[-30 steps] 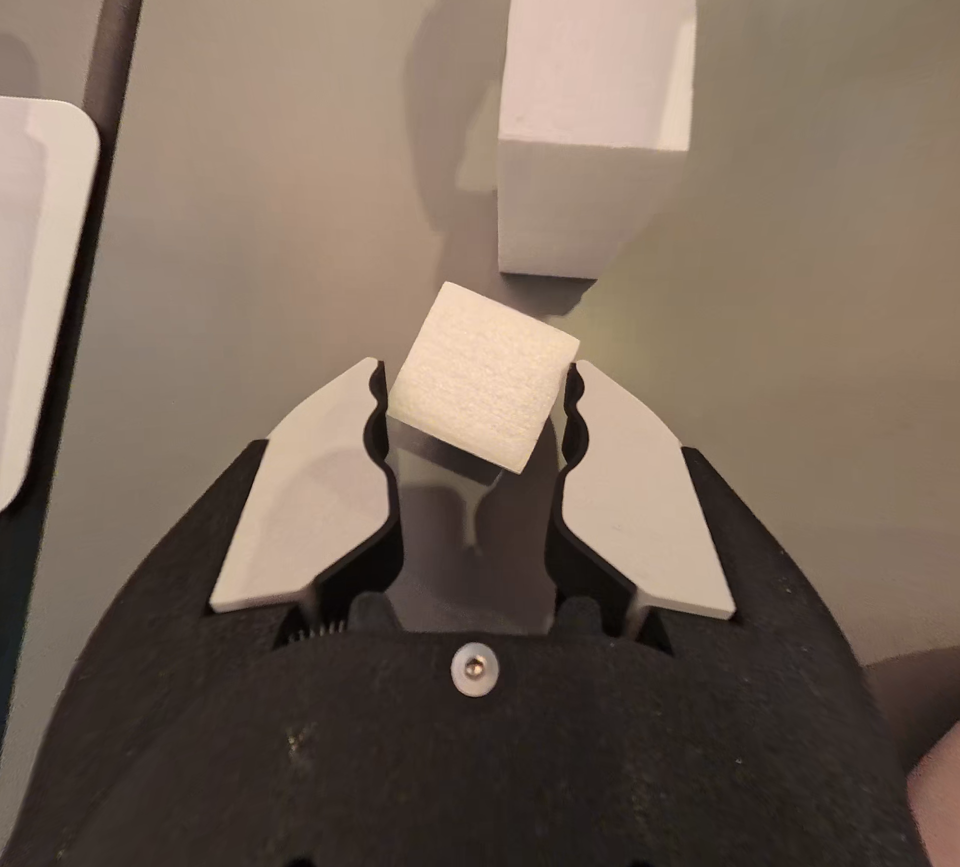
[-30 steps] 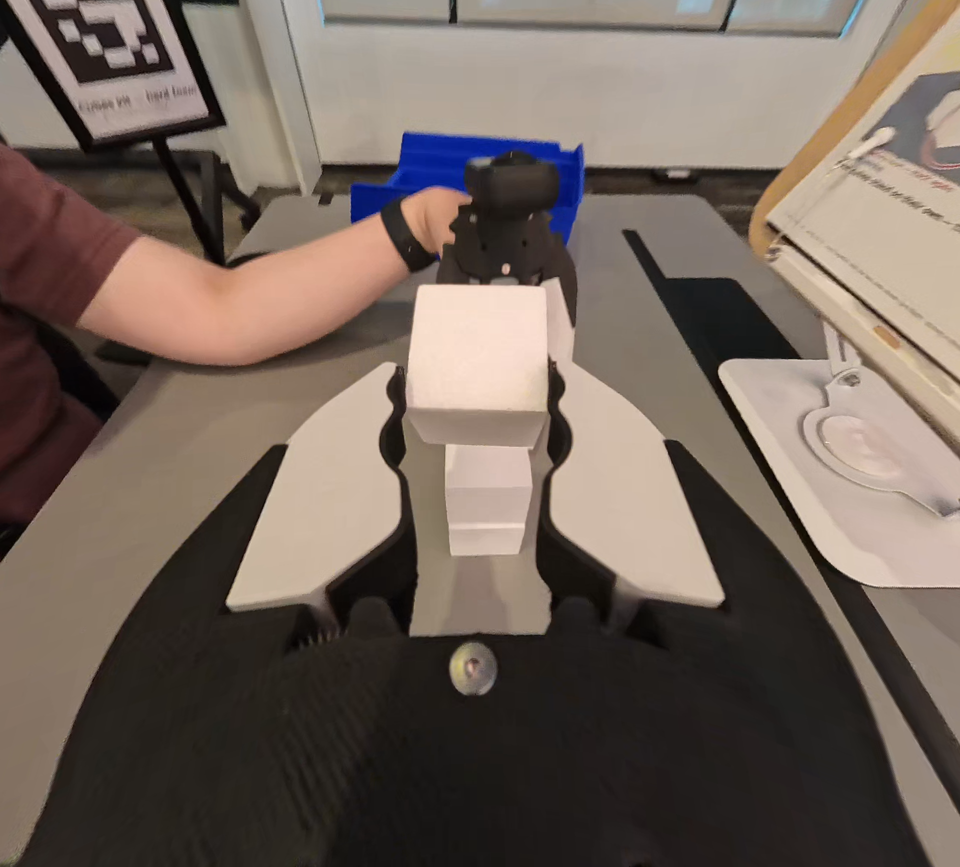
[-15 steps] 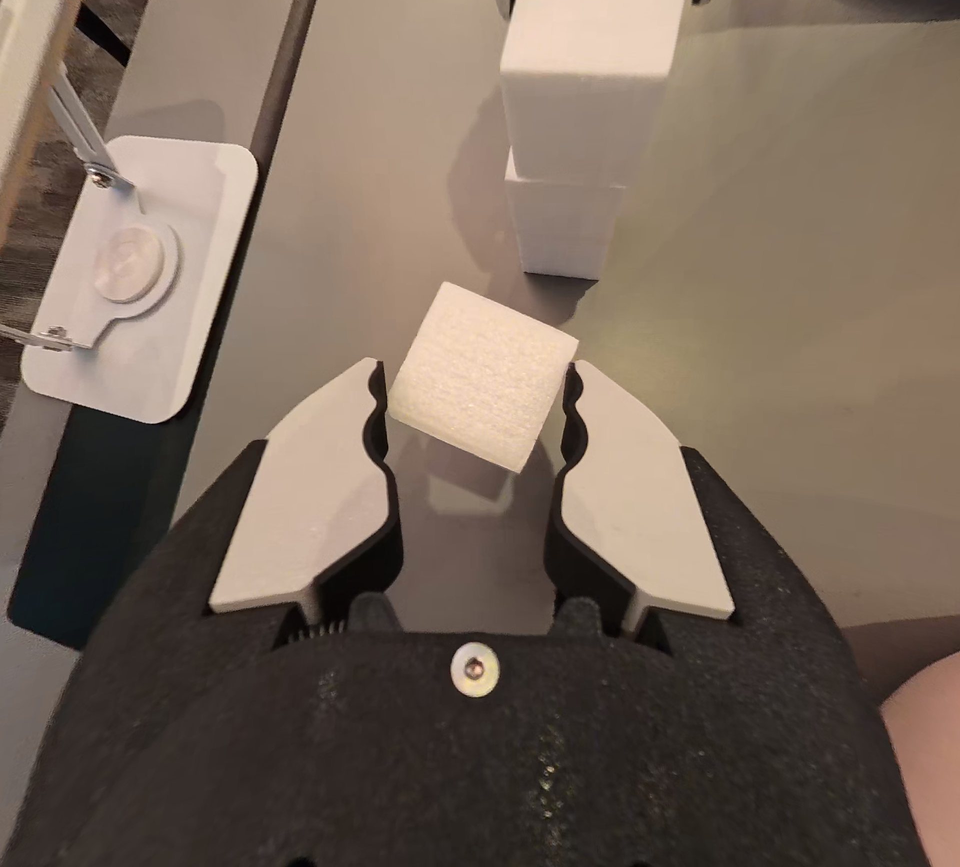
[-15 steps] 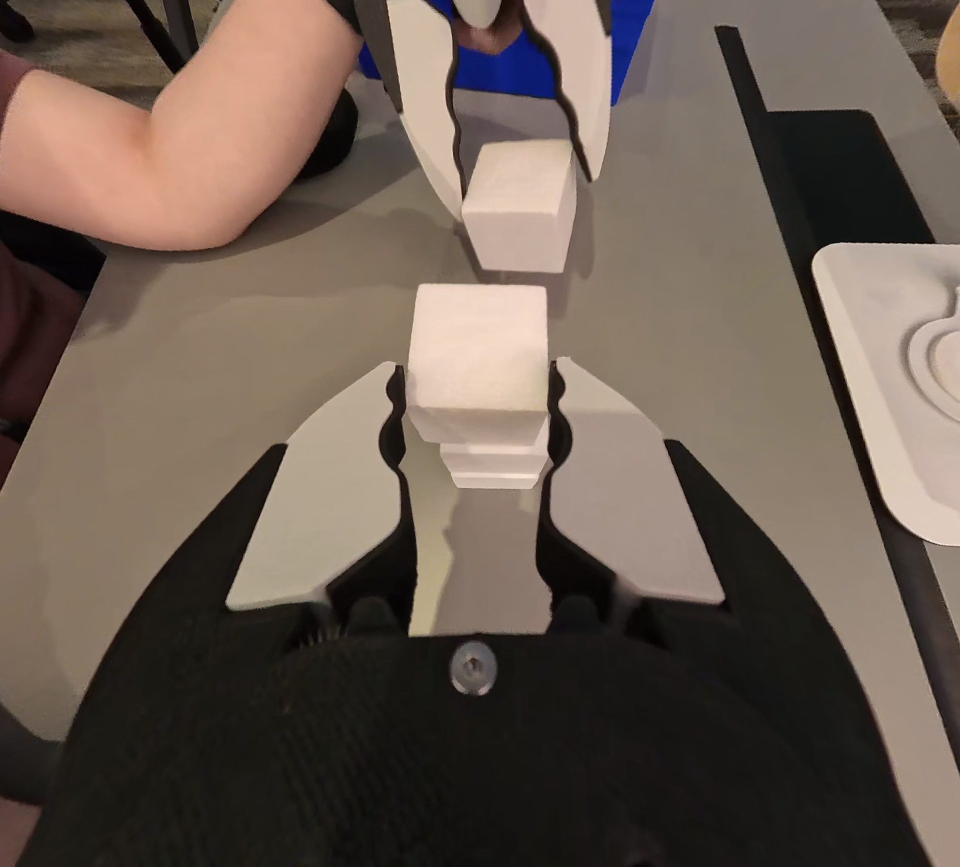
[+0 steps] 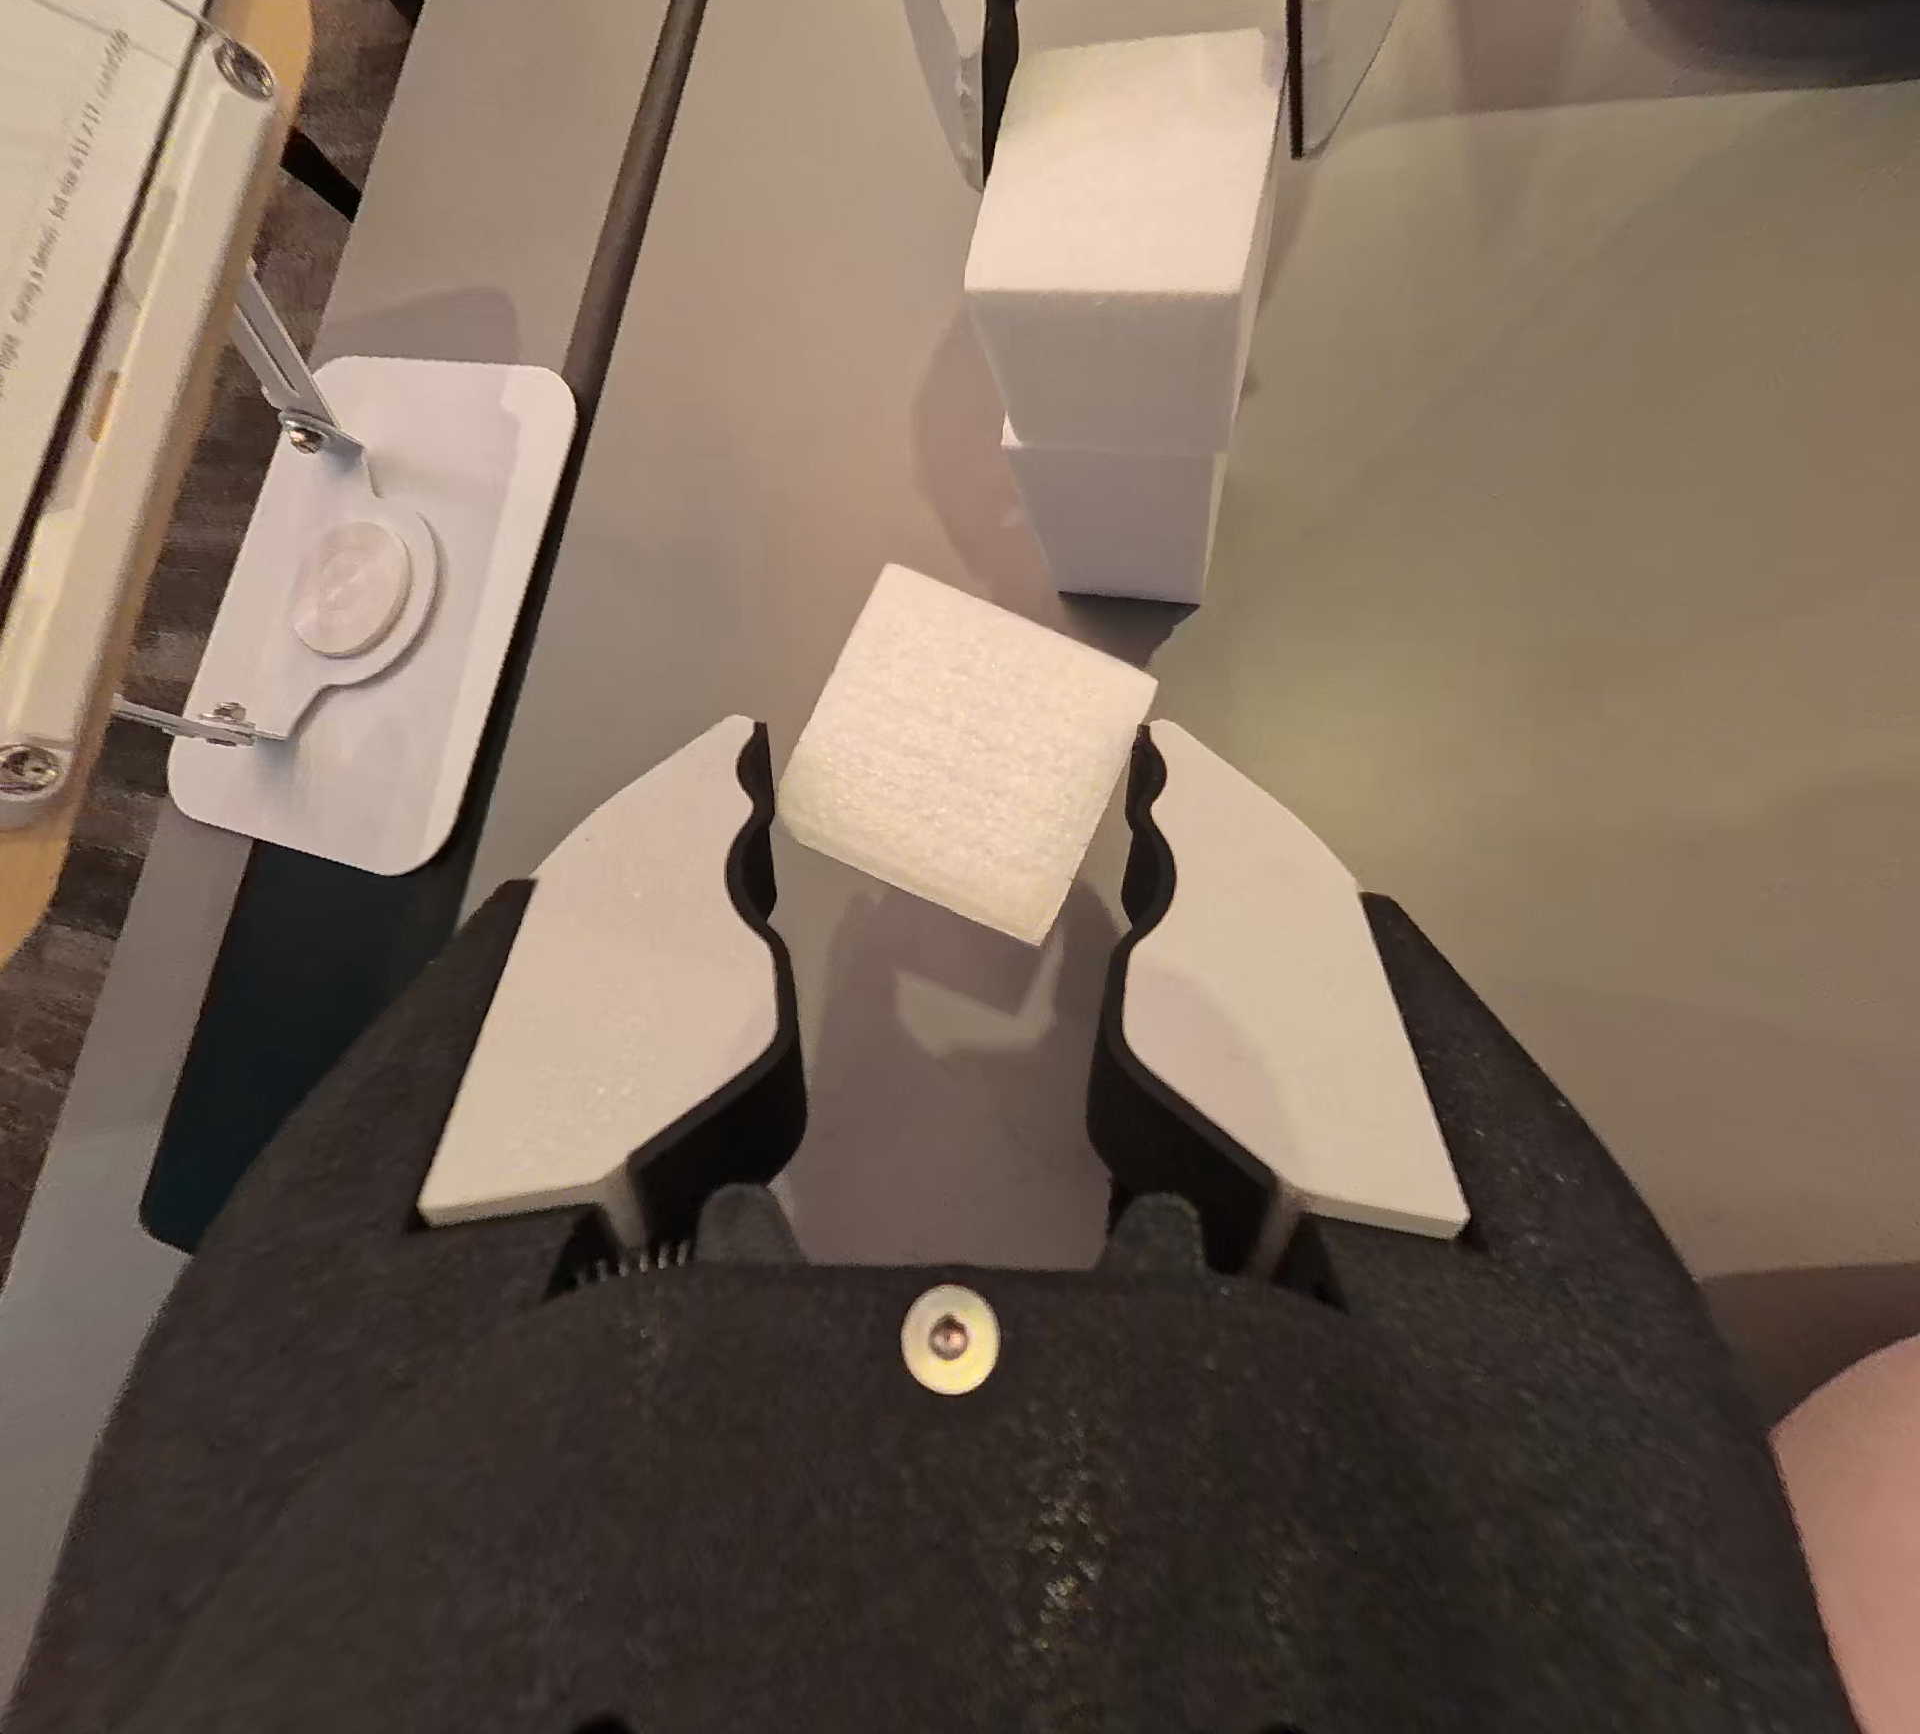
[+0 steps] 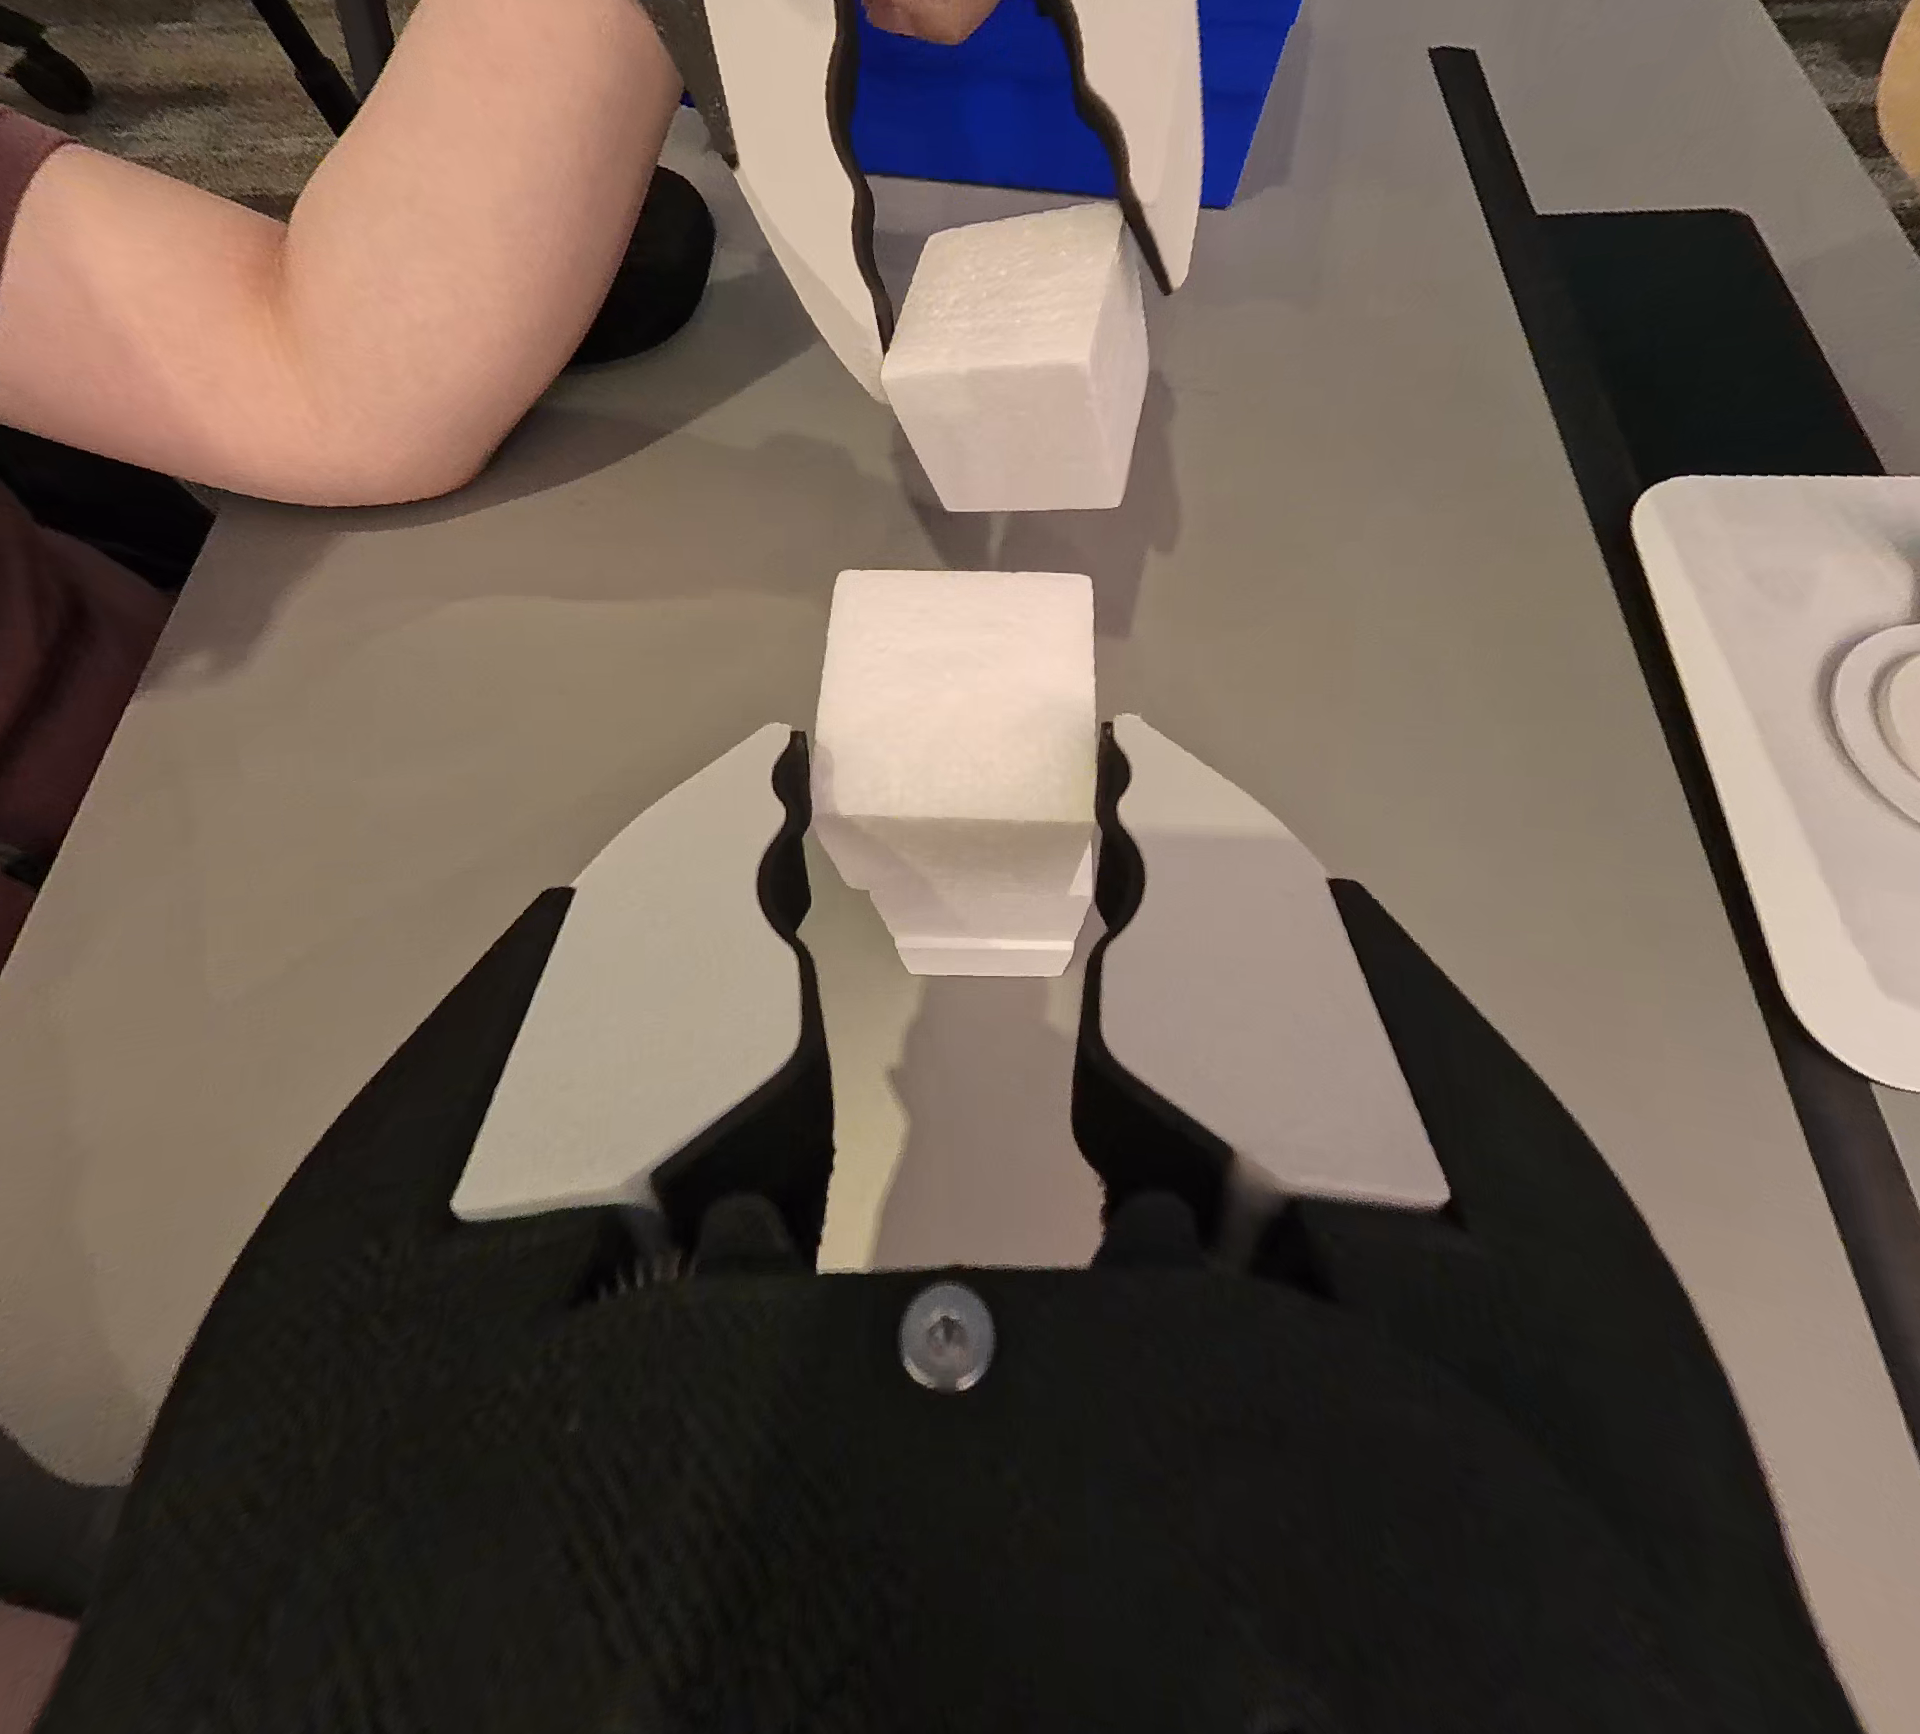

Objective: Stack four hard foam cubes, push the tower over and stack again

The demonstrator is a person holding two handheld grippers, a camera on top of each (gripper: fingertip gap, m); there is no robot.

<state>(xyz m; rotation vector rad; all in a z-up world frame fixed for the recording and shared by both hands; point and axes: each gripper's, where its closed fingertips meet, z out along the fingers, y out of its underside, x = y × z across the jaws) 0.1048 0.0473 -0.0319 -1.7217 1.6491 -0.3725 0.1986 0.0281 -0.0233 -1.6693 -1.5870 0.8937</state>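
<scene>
My right gripper (image 6: 951, 739) is shut on a white foam cube (image 6: 956, 697), which sits on top of the stack (image 6: 982, 926); two stepped cubes show beneath it. In the left wrist view the same top cube (image 5: 1122, 167) sits on the stack (image 5: 1122, 521), flanked by the right gripper (image 5: 1132, 152). My left gripper (image 5: 956, 770) is shut on another foam cube (image 5: 961, 801), held tilted and low over the grey table (image 5: 1558, 645), just in front of the stack. The right wrist view also shows the left gripper (image 6: 1023, 313) with its cube (image 6: 1018, 375) behind the stack.
A blue bin (image 6: 1247, 22) stands at the table's far end. A white base plate (image 6: 1766, 749) lies on a dark strip (image 6: 1683, 334) to the right; it also shows in the left wrist view (image 5: 395, 624), beside a wood-edged board (image 5: 104, 230). A person's forearm (image 6: 312, 313) rests at left. Left tips to right tips: about 11 centimetres.
My right gripper has brought its cube down onto the stack and closed the gap. My left gripper has kept its tilted cube and drawn back, so more of the table shows.
</scene>
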